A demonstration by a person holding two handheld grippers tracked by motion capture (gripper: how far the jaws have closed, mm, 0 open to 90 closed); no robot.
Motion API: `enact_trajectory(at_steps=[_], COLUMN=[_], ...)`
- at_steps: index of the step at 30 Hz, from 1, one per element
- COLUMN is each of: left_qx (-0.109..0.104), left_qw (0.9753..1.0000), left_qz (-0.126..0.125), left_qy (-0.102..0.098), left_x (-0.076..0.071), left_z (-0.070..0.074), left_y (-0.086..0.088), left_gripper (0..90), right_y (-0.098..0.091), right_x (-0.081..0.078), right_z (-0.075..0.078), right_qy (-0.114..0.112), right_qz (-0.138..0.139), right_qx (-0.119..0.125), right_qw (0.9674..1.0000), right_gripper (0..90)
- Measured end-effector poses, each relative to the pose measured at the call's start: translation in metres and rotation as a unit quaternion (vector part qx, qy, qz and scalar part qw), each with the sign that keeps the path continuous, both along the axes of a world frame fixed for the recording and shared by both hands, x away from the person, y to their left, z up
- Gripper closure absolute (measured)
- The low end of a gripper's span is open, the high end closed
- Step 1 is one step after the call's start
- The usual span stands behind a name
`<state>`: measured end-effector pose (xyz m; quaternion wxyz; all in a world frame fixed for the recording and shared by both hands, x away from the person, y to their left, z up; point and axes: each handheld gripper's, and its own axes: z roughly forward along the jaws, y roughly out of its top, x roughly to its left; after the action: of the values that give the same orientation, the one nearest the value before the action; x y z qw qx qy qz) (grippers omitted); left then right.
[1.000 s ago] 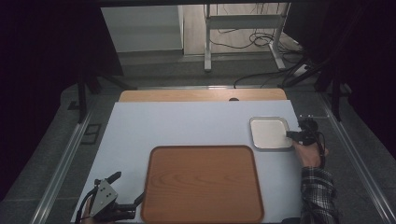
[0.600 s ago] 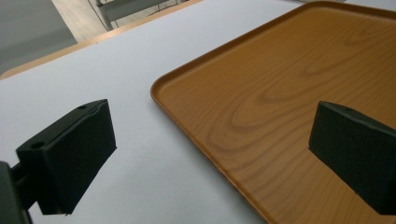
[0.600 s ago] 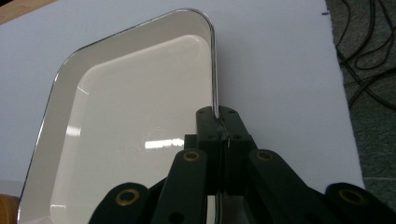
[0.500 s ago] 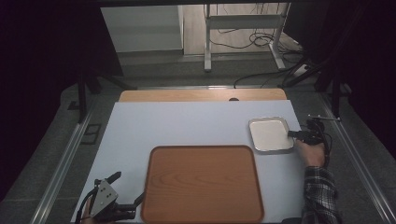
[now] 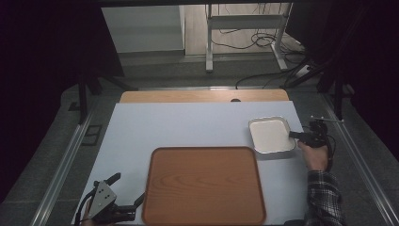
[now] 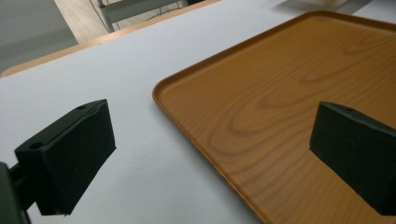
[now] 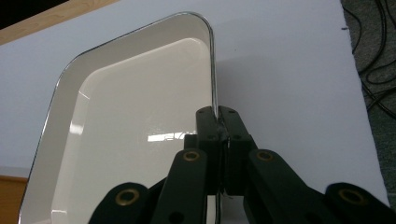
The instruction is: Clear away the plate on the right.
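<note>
A small white rectangular dish (image 5: 270,135) with a thin metallic rim sits at the right of the pale table, just beyond the far right corner of a brown wooden tray (image 5: 203,185). My right gripper (image 5: 296,135) is shut on the dish's right rim; in the right gripper view the jaws pinch the rim of the dish (image 7: 135,126) at the right gripper (image 7: 218,122). My left gripper (image 5: 127,195) stands open at the near left, beside the tray's left edge. In the left gripper view the tray (image 6: 289,98) lies under the left gripper (image 6: 224,154), nothing held.
A wooden board (image 5: 204,96) runs along the table's far edge. Metal rails (image 5: 61,165) flank the table on both sides. Cables (image 5: 263,42) and a metal stand lie on the floor beyond. The person's checked sleeve (image 5: 323,197) enters at the bottom right.
The dish and the right gripper holding it have shifted slightly away from the tray, toward the far right, lifting a little. The left gripper has stayed put.
</note>
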<state>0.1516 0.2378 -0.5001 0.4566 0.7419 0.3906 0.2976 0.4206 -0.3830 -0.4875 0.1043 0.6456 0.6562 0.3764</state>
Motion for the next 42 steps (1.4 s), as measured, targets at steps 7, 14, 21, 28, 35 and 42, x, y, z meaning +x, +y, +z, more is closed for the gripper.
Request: enact_trajectory(at_steps=[7,14,21,28,35,42], left_qx=[0.0,0.0,0.0,0.0,0.001,0.002], left_qw=[1.0,1.0,1.0,1.0,1.0,1.0], left_qz=[0.0,0.001,0.001,0.001,0.001,0.0], left_qy=[0.0,-0.001,-0.001,-0.001,-0.001,-0.001], left_x=[0.0,0.0,0.0,0.0,0.0,-0.001], left_z=[0.0,0.0,0.0,0.0,0.0,0.0], left_y=[0.0,0.0,0.0,0.0,0.0,0.0], left_gripper=[0.0,0.0,0.0,0.0,0.0,0.0], right_y=[0.001,0.01,0.03,0.047,0.071,0.091], right_x=[-0.01,-0.019,-0.025,-0.034,-0.044,-0.054], right_z=[0.004,0.008,0.011,0.012,0.011,0.01], right_qy=[-0.003,-0.004,-0.002,-0.001,0.005,0.01], right_qz=[0.005,0.018,0.038,0.061,0.087,0.112], right_qx=[0.016,0.019,0.017,0.02,0.02,0.023], right_qw=[0.9999,0.9996,0.9991,0.9979,0.996,0.9934], right_gripper=[88.8,88.8,88.8,88.8,88.8,88.8])
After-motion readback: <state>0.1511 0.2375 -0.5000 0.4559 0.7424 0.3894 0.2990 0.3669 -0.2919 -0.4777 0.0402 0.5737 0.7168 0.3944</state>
